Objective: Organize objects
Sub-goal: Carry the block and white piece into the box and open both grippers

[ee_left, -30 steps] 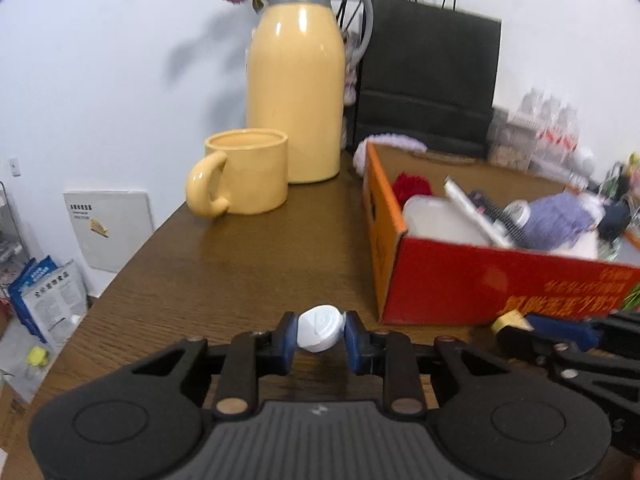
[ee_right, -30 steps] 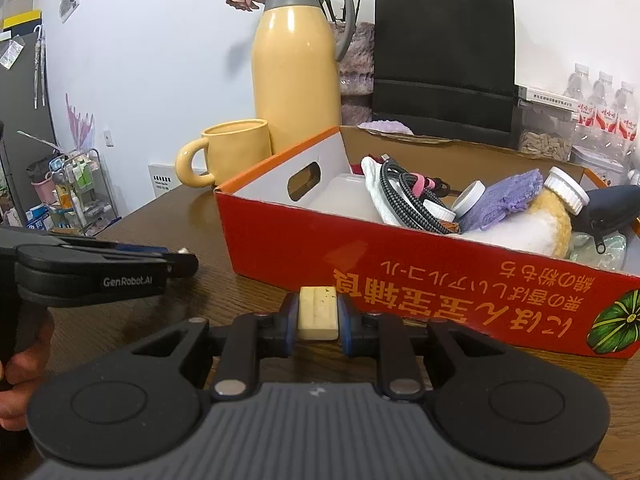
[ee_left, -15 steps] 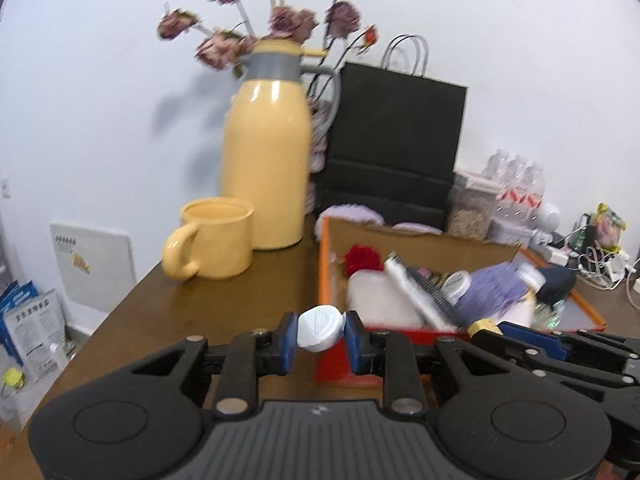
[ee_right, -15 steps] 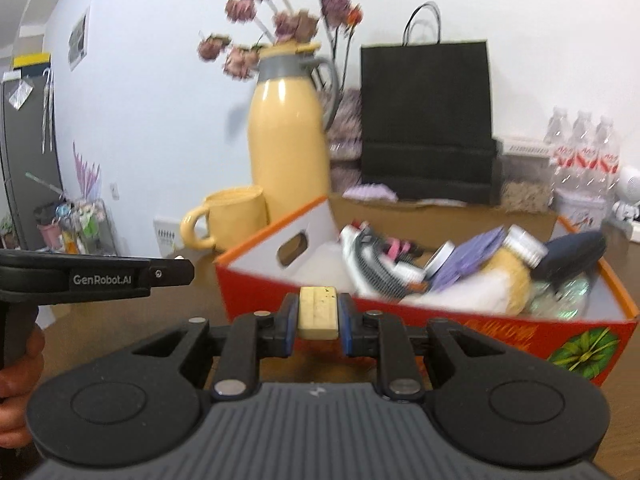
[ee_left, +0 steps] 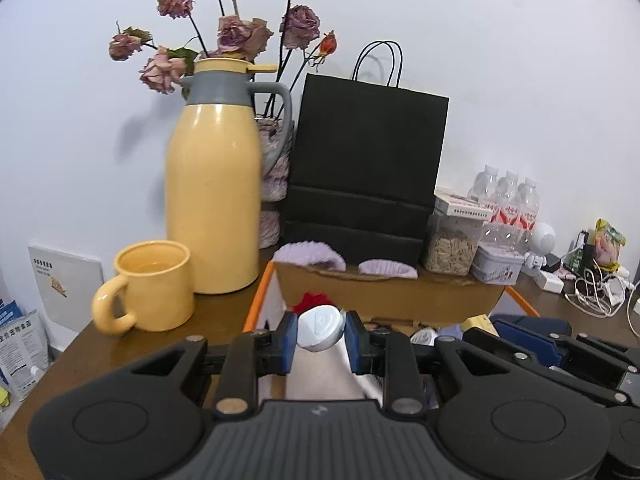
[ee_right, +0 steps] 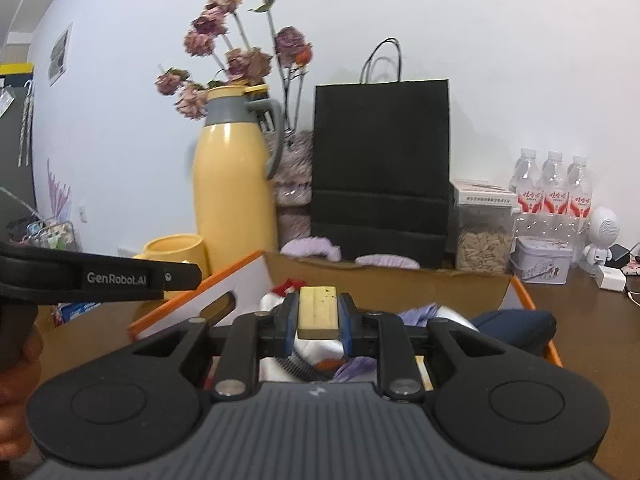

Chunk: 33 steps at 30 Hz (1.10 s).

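Left tongs (ee_left: 321,334) clenched on white cap (ee_left: 320,327), right tongs (ee_right: 318,316) on cream eraser (ee_right: 318,312), above orange cardboard box (ee_right: 520,292)

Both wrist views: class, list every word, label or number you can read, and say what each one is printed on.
"GenRobot.AI": on the side of the left gripper, seen in the right wrist view.
Water bottles: red labels, print too small to read.
Booklet against the wall: heading too small to read.
Blue packet on the floor: characters blurred.
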Each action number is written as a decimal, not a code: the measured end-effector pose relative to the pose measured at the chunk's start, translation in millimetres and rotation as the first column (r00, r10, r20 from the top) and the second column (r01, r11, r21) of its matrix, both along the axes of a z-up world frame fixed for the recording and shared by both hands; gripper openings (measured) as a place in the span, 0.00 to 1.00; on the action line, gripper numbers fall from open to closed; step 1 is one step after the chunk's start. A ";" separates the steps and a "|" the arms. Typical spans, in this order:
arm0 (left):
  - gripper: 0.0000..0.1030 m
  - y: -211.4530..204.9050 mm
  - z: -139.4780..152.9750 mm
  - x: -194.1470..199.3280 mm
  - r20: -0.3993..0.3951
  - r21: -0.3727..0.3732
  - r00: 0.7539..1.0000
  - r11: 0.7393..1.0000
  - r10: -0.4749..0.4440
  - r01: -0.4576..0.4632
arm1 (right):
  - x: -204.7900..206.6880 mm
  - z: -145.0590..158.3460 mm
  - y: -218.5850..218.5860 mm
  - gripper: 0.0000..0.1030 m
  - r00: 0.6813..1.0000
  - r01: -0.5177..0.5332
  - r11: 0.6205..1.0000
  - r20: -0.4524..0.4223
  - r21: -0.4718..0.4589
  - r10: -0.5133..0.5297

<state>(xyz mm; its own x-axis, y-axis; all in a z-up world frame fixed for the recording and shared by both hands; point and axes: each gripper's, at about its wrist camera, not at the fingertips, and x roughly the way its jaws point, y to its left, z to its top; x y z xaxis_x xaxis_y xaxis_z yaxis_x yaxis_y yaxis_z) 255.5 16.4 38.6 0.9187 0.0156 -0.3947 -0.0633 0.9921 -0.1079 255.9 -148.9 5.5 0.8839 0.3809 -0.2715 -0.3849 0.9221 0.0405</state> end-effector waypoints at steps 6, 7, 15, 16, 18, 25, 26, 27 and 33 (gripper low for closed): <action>0.23 -8.0 -8.4 28.3 -0.022 0.019 1.000 1.000 0.012 -0.011 | 23.9 -5.9 -1.4 0.21 1.000 0.020 1.000 -0.007 -0.005 -0.020; 0.23 -7.8 -8.7 33.3 -0.024 0.019 1.000 1.000 0.013 -0.013 | 27.4 -5.4 -1.8 0.21 1.000 0.022 1.000 -0.007 -0.003 -0.022; 0.23 -11.2 -11.4 62.0 -0.016 0.035 1.000 0.999 -0.008 0.009 | 55.2 -9.9 -3.4 0.21 0.997 0.053 0.999 -0.047 -0.011 -0.054; 0.23 -11.8 -12.0 64.3 -0.018 0.039 1.000 0.999 -0.013 0.014 | 57.6 -11.2 -3.0 0.21 0.997 0.057 0.998 -0.053 -0.016 -0.058; 0.23 -11.8 -12.5 67.6 -0.014 0.042 1.000 0.999 -0.018 0.018 | 62.6 -12.4 -1.9 0.21 0.995 0.064 0.998 -0.070 -0.027 -0.066; 1.00 -4.6 -10.0 60.3 0.068 0.042 0.997 0.999 0.027 -0.030 | 61.0 -10.1 -7.4 0.79 0.993 0.083 0.996 -0.084 -0.026 -0.085; 1.00 -3.8 -8.8 57.6 0.082 0.037 0.996 0.999 0.033 -0.036 | 58.3 -8.9 -7.4 0.83 0.994 0.082 0.996 -0.073 -0.028 -0.084; 1.00 -3.0 -7.4 56.3 0.086 0.032 0.996 0.999 0.034 -0.036 | 55.9 -7.7 -7.2 0.94 0.995 0.080 0.996 -0.061 -0.032 -0.082; 1.00 -0.2 -4.7 55.2 0.079 0.014 0.996 0.999 0.048 -0.050 | 50.8 -4.5 -4.5 1.00 0.994 0.098 0.993 -0.033 -0.064 -0.100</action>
<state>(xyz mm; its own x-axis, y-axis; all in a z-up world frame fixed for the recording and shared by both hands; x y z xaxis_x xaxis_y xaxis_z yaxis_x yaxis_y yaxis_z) 310.6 16.3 33.9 0.9449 0.0671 -0.3204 -0.1037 0.9897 -0.0986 306.7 -153.4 1.0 0.9056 0.2734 -0.3243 -0.2910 0.9567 -0.0061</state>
